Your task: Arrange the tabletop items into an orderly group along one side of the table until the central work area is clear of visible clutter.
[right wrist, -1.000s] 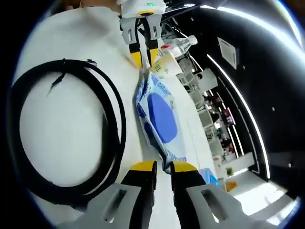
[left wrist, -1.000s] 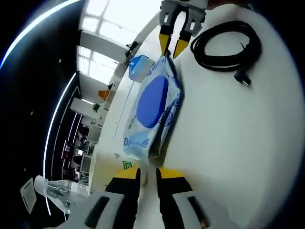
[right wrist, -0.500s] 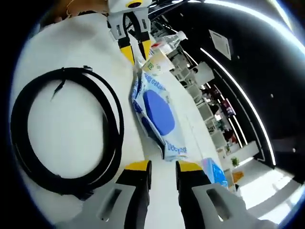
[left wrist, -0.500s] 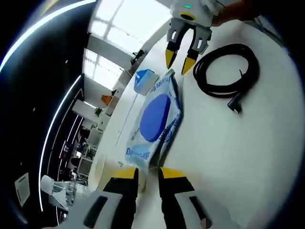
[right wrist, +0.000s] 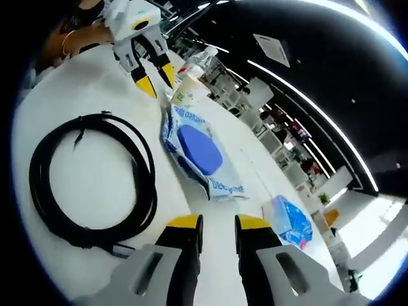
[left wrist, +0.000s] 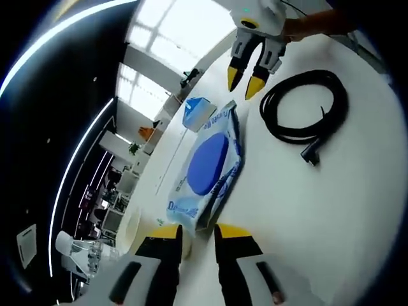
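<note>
White tabletop (right wrist: 95,191), smooth and glossy, set in a dim open office with ceiling light strips, rows of desks and bright windows far off. Nearest in the right gripper view, the right gripper (right wrist: 217,223) hangs above the table with its yellow-tipped jaws a narrow gap apart and nothing between them. Just beyond it, toward the person's side, lies the coiled black cable (right wrist: 89,185), plug end loose; judged light, floppy, likely to uncoil if lifted by one strand, so best pinched across the bundled loops. Beside the coil, toward the far long edge, sits the wet-wipe pack (right wrist: 199,155), blue oval lid up; soft, crinkly film, probably slippery and moderately heavy, so take it by a crimped end seam. In the left gripper view the left gripper (left wrist: 195,234) sits just short of the pack's near seam (left wrist: 207,169), jaws slightly parted, holding nothing. Farther along the edge lies a small blue tissue packet (right wrist: 288,221), light and squashy. At the pack's other end stand a paper cup (right wrist: 185,94) and a clear water bottle (right wrist: 199,62); the bottle looks topple-prone, so grip it mid-body. Cable and pack occupy the central area, so clearing is judged unfinished.
</note>
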Motion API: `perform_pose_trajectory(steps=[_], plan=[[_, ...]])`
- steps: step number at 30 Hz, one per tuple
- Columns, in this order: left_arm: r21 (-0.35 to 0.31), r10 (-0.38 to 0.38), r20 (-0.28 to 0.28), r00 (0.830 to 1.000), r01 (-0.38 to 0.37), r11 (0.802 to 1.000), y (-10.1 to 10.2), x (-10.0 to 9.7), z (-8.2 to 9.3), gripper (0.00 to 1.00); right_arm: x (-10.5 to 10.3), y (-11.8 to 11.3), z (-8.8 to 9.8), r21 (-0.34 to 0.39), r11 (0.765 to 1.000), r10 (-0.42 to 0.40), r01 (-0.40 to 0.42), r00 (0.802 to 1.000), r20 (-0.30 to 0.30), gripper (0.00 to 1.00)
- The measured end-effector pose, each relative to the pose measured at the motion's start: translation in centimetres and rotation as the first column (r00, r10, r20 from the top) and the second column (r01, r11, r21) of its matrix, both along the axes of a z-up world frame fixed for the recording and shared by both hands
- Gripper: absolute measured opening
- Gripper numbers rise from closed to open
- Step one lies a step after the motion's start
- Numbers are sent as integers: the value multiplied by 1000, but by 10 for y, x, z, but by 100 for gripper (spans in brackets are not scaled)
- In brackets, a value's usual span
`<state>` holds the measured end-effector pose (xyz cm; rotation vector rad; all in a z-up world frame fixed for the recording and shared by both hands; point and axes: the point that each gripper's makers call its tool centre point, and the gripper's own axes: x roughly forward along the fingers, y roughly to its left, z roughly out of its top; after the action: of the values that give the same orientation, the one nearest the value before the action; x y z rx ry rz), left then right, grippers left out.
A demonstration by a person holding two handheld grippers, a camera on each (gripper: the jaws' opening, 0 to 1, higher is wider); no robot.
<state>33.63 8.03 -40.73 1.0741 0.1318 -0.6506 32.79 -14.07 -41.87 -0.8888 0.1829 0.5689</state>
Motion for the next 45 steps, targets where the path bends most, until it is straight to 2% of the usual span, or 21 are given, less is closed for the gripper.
perform_pose_trajectory(steps=[6,10,15,17,20,22,24,29,32,34,42,45], plan=[[-47,-4,-13,1000,3,999,-5,-2,3,20,-1,-4,4,36,999,-11,11,1000,-5,18],[-44,0,-6,1000,0,999,-6,-4,4,21,-3,-6,6,93,995,-25,27,999,-26,18],[-96,2,-9,1000,-3,995,-12,-8,9,25,-5,-13,10,154,987,-40,45,998,-40,18],[-100,3,-18,1000,-4,995,-15,-10,9,25,-5,-15,17,207,977,-48,50,999,-15,18],[-111,-3,-20,1000,1,994,-20,-13,10,25,-6,-21,25,241,969,-56,54,998,3,19],[-143,-18,-33,999,13,990,-25,-16,10,27,-7,-25,28,254,965,-63,59,998,9,19],[-242,-45,-85,995,23,970,-34,-21,11,28,-8,-28,30,266,962,-69,64,998,11,19],[-337,-42,-124,991,-2,942,-37,-21,18,31,-11,-36,31,276,958,-82,79,997,1,18],[-347,-37,-120,992,-7,938,-38,-22,21,32,-13,-42,33,305,948,-94,90,996,-3,18],[-347,-41,-117,992,-3,938,-40,-23,22,32,-13,-47,37,333,938,-109,98,994,16,18],[-369,-50,-127,991,0,929,-52,-26,23,32,-17,-57,38,342,932,-130,117,991,17,18],[-373,-52,-123,991,3,928,-56,-27,24,32,-20,-60,43,341,934,-137,109,989,59,17]])
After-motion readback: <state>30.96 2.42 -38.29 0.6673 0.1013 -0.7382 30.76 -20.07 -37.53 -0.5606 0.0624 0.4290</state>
